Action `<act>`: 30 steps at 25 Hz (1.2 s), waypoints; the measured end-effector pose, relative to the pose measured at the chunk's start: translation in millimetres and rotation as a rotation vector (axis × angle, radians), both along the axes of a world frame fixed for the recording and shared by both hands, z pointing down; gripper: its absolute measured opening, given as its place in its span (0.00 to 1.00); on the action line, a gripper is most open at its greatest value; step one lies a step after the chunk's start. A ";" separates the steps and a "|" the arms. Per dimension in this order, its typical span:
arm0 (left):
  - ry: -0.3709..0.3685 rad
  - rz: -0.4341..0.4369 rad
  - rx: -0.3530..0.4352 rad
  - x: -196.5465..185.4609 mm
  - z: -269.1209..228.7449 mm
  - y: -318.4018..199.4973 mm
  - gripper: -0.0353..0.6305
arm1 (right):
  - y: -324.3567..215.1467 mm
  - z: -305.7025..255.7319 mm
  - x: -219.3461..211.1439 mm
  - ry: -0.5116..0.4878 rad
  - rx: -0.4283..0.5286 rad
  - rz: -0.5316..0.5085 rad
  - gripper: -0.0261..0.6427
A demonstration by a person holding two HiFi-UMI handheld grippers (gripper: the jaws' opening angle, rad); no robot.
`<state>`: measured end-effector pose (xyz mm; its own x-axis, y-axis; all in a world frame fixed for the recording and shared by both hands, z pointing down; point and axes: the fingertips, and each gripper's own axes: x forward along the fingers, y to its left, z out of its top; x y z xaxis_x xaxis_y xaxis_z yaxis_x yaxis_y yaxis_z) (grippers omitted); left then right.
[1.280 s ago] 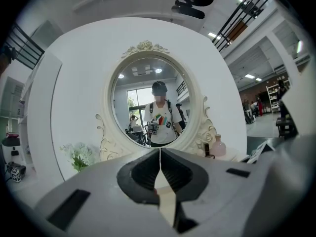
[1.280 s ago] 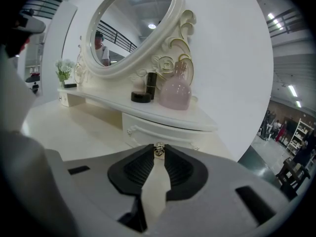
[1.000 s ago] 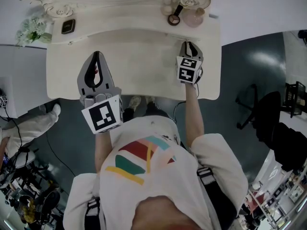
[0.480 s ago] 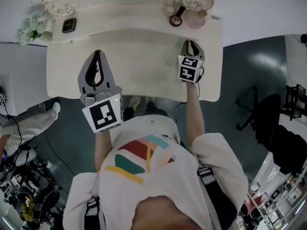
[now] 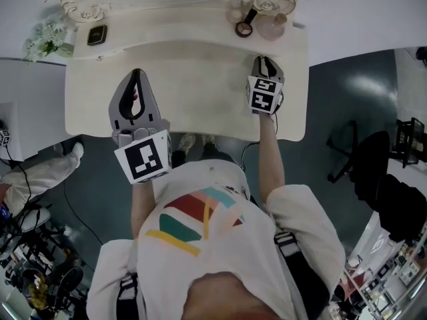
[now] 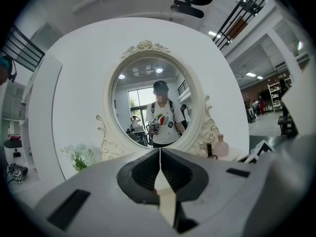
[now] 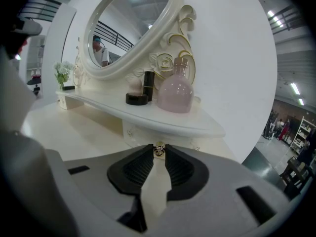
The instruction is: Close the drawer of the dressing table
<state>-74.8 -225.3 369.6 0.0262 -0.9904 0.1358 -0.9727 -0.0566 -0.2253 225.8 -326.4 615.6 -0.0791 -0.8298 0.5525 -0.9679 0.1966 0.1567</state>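
Seen from the person's head, a camera looks steeply down over the white dressing table (image 5: 193, 92), with the left gripper (image 5: 136, 75) and right gripper (image 5: 261, 60) close below it. The left gripper's camera faces level along its meeting jaws toward the oval mirror (image 6: 148, 102) ahead. The right gripper's camera sits close in, tilted down along jaws just easing apart, with a drawer knob (image 7: 159, 150) at their tips. All three views share the flowers (image 6: 80, 157) and pink bottle (image 7: 174, 92) beyond the grippers.
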 end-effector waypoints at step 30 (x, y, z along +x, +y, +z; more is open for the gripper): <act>0.089 0.005 0.144 -35.1 -50.7 33.4 0.06 | 60.4 -248.4 -113.0 -0.033 0.491 -0.119 0.04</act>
<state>-109.9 -191.9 318.9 0.0363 -0.9993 -0.0109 -0.9890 -0.0344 -0.1441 112.8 -266.0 367.2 -0.1996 -0.9753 0.0948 -0.9492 0.2165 0.2285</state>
